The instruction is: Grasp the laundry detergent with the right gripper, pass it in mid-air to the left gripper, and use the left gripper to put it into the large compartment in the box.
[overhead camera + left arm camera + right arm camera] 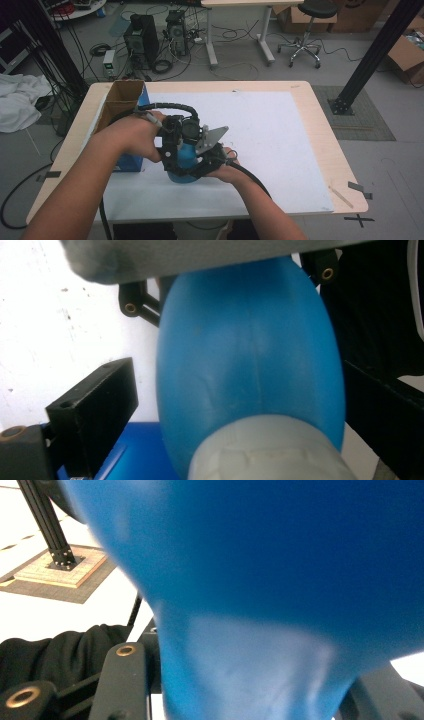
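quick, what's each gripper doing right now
Left gripper: jaws around the blue bulb, grip unclear.
Right gripper: shut on the blue bulb.

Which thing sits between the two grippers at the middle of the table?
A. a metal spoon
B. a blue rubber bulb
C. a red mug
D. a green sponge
B: the blue rubber bulb sits between the left gripper and the right gripper over the white table mat.

I see a smooth, matt blue rubber-like bulb (250, 365) with a paler, whitish neck. The black gripper jaws look like matt hard plastic. The pale wooden table (325, 145) carries a matt white sheet (280, 145); the brown cardboard box (120, 100) looks rough.
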A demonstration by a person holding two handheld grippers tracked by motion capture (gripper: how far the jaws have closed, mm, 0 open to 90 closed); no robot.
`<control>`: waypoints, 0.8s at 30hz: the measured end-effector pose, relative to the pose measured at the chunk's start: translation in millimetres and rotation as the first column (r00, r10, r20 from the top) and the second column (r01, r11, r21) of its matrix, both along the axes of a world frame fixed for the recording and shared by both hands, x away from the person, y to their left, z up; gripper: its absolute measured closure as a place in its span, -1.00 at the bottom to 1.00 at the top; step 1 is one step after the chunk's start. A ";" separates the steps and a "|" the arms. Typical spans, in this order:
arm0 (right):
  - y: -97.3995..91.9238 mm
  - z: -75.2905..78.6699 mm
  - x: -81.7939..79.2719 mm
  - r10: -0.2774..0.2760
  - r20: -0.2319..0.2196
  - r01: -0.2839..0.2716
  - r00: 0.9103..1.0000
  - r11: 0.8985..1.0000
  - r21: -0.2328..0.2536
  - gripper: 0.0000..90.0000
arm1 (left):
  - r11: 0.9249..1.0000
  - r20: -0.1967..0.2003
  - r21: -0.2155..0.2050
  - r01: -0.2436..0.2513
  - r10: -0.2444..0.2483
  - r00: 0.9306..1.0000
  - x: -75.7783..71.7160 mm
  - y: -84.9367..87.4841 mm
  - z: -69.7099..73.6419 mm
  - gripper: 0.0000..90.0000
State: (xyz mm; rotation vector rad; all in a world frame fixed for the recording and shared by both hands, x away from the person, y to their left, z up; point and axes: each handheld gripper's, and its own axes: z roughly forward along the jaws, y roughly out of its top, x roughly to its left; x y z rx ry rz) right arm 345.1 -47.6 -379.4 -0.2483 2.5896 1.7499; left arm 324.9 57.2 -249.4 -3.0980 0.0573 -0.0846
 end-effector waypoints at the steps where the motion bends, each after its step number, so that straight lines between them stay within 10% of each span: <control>1: 0.1 0.1 0.0 0.000 0.001 0.000 1.000 1.000 0.000 0.04 | 1.000 0.001 0.003 0.004 -0.004 1.000 -0.2 -0.1 0.7 -0.80; 24: 0.9 0.3 -1.0 -0.006 -0.029 0.005 1.000 1.000 -0.011 0.04 | 1.000 0.026 0.011 0.001 -0.002 1.000 -1.4 1.5 1.5 -0.56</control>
